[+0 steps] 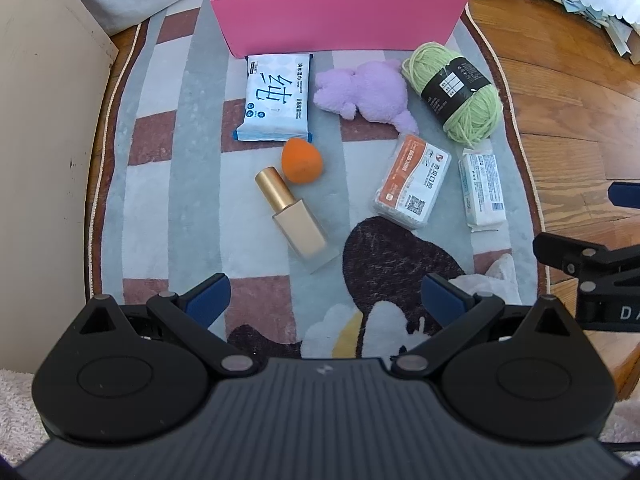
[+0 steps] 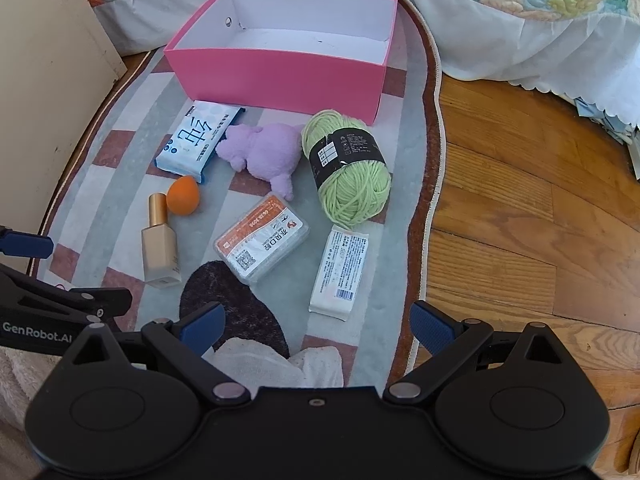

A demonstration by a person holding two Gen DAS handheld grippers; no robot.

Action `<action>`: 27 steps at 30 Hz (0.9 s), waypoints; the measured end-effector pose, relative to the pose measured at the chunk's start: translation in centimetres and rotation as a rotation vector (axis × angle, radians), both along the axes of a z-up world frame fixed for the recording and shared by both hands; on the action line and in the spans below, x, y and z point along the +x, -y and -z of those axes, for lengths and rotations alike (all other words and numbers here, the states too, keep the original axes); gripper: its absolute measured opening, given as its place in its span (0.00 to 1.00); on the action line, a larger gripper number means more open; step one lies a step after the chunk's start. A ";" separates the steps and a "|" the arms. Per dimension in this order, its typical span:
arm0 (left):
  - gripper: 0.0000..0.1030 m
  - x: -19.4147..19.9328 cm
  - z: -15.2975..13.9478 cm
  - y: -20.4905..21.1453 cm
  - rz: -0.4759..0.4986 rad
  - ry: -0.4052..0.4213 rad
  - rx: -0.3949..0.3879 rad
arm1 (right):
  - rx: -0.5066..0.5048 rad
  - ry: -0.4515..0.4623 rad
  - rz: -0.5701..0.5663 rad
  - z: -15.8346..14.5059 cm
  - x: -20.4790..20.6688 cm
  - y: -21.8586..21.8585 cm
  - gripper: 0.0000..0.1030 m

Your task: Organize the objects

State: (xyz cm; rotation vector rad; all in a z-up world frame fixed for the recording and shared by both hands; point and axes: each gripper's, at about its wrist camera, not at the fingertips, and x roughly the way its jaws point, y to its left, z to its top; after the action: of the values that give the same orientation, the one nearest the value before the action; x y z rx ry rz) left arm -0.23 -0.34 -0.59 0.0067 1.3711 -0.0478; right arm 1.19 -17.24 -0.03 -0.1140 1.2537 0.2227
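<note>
Lying flat, foundation bottle [image 1: 294, 216] points its gold cap toward pink box [image 1: 340, 20].

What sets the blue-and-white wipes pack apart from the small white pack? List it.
The wipes pack is wider, with blue edges and one large dark character; the small white pack is narrower, with fine print and a barcode. The wipes pack lies right by the pink box; the small white pack lies nearer the right gripper, below the green yarn. Both lie flat on the rug, outside the box.
</note>
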 end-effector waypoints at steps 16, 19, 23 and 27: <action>1.00 0.0 -0.5 0.0 -0.025 0.001 -0.002 | -0.003 0.003 -0.006 0.2 -0.2 0.3 0.97; 1.00 0.0 -0.9 -0.1 -0.036 0.013 -0.002 | 0.014 0.048 -0.022 -0.1 -0.2 0.4 0.96; 0.99 0.5 -2.7 -0.6 -0.081 0.049 -0.014 | 0.100 0.131 -0.159 -2.1 -0.1 0.6 0.94; 0.99 1.6 -5.3 -0.7 -0.098 0.113 -0.021 | 0.063 0.223 -0.315 -4.5 0.6 0.6 0.94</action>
State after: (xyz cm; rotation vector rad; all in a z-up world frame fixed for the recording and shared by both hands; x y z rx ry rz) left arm 1.40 0.33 4.75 -0.0742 1.2565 0.0204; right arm 1.76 -17.80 4.44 -0.2752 1.0021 0.5075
